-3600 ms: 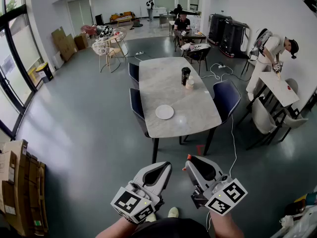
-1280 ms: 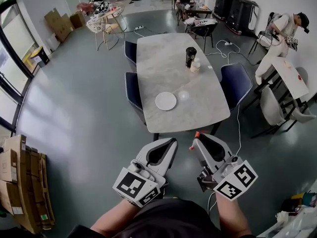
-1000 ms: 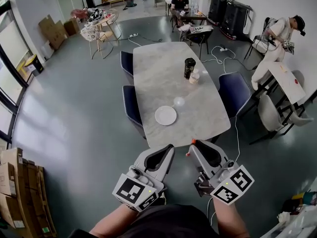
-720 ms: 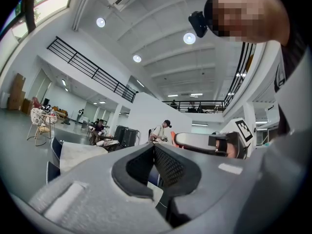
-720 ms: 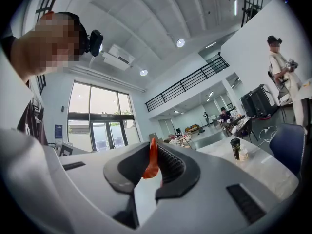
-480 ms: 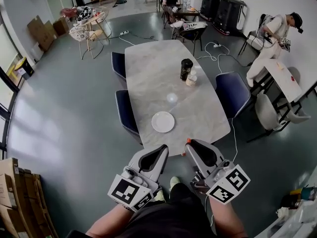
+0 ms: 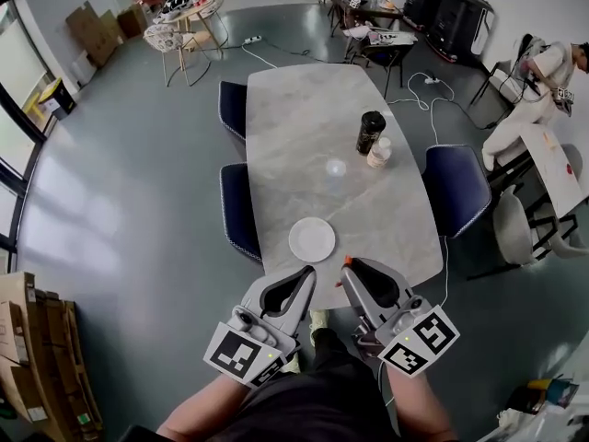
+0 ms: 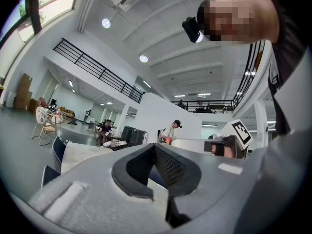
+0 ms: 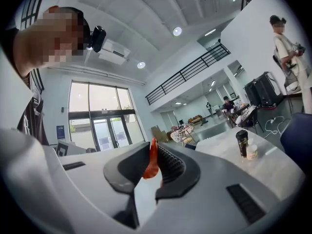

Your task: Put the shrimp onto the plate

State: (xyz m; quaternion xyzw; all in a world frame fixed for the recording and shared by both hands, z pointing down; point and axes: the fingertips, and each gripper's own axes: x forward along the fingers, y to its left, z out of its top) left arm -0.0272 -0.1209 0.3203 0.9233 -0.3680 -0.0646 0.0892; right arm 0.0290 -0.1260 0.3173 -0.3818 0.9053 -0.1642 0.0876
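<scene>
A white plate [image 7: 312, 239] lies near the front edge of the long marble table [image 7: 304, 127]. My right gripper [image 7: 342, 267] hovers just short of that edge, right of the plate, shut on an orange shrimp [image 9: 152, 161] whose tip [image 7: 344, 261] pokes out between the jaws. In the right gripper view the right gripper [image 9: 154, 152] pinches the shrimp upright. My left gripper [image 7: 307, 273] is beside it, below the plate, jaws shut with nothing held. The left gripper [image 8: 154, 149] points up toward the room.
On the table stand a dark cup [image 7: 370, 132], a small white cup [image 7: 378, 153] and a clear glass [image 7: 336, 173]. Blue chairs [image 7: 237, 208] flank the table, another at the right [image 7: 457, 190]. Cardboard boxes [image 7: 41, 357] are stacked at the left. A person [image 7: 550, 72] bends over a side table.
I have come closer to the table: the plate and table edge now lie right ahead of both grippers. Both grippers keep their hold and stay side by side.
</scene>
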